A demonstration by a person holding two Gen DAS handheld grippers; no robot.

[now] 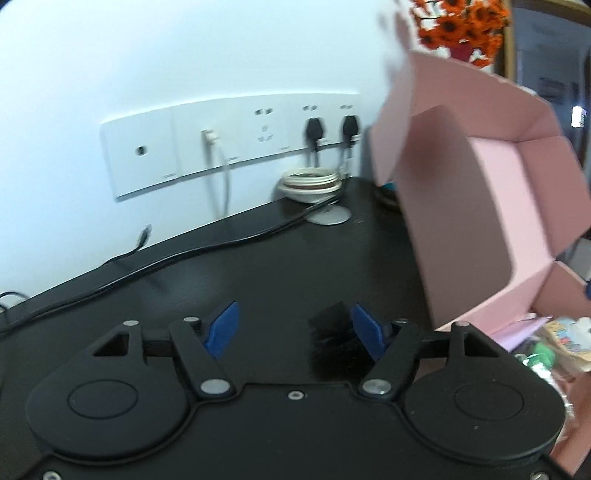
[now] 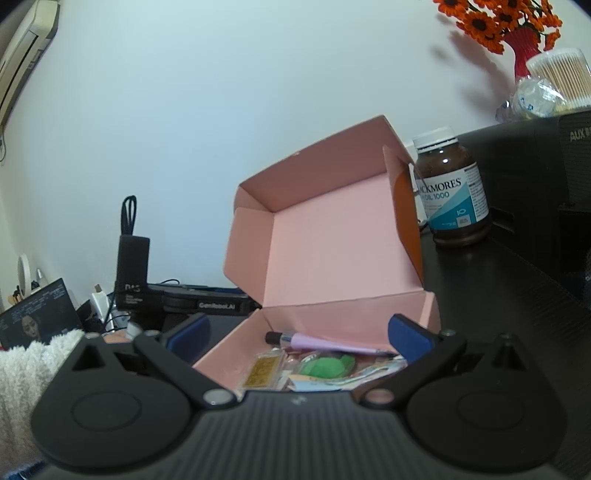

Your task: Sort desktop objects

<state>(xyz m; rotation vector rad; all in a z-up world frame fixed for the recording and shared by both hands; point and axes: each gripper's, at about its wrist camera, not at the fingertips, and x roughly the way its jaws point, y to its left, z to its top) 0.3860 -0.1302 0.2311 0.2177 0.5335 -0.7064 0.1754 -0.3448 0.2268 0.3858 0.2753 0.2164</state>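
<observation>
Pink box (image 2: pixel 314 240) lid up, pen (image 2: pixel 325 341), packets (image 2: pixel 264 371) inside, both fingers spread, empty.

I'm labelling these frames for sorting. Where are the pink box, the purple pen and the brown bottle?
pink box (image 2: pixel 332 236), right wrist view, on the inside of its raised lid.
purple pen (image 2: pixel 317 341), right wrist view, on its barrel.
brown bottle (image 2: pixel 452 192), right wrist view, on its label.

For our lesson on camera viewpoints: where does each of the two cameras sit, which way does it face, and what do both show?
Left wrist: rides the left gripper, jaws open, facing the wall sockets across the black desk; the pink box stands right.
Right wrist: rides the right gripper, jaws open, looking into the pink box, with a supplement bottle beyond.
Shared: pink box, orange flowers.
</observation>
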